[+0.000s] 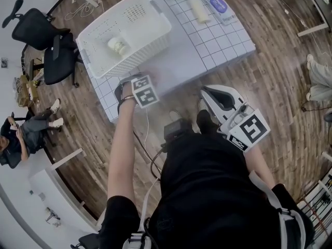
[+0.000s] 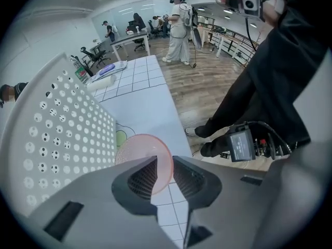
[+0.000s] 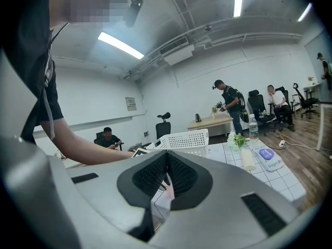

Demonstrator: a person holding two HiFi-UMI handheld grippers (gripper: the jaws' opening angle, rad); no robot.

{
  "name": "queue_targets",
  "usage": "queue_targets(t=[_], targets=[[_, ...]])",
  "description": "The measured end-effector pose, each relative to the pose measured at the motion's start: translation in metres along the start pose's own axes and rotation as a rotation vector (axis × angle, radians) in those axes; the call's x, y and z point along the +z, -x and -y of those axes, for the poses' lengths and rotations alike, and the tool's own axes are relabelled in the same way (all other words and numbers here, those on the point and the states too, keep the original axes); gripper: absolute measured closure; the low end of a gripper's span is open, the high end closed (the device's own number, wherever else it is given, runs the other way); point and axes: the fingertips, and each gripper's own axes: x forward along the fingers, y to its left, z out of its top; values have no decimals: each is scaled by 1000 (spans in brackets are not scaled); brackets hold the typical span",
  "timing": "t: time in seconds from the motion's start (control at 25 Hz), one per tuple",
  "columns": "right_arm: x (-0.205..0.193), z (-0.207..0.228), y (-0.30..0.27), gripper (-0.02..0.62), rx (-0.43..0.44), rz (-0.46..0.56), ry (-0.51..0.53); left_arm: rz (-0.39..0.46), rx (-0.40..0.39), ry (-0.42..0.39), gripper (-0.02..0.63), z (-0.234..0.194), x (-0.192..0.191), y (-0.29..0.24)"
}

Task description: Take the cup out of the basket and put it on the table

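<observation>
1. Cup, translucent pink, is out of the basket and over the worktop near its edge. The basket wall is at the cup's 9 o'clock. Can't tell if it touches the surface.
2. Left tongs are almost closed, pinching the cup's rim wall. Probably a rim grip to set it down upright.
3. Right tongs are closed on nothing and held off the worktop, likely just out of the way.
4. A small cream item sits inside the basket.
5. The packet at 1 o'clock has a blue label, unreadable. No brand is legible.
</observation>
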Motion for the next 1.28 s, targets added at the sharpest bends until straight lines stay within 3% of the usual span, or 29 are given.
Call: queue_targets(t=[0.2,0.4,0.72,1.04,1.12,1.28], targets=[[2,0,-2,580,3,3,3,21,4,8,518,3,0,6],[4,-2,-5,580,11,7,8,134,26,77,518,2,10,31],[8,-11,-12,580,41,14,27,468,113,238,520,-7,40,104],[13,-21,-18,580,67,22,39,892,245,454,520,-10,64,198],[14,-23,-20,580,75,24,42,960,291,497,520,-6,63,212],[18,-23,-23,580,88,33,48,1042,409,573,595,3,57,234]])
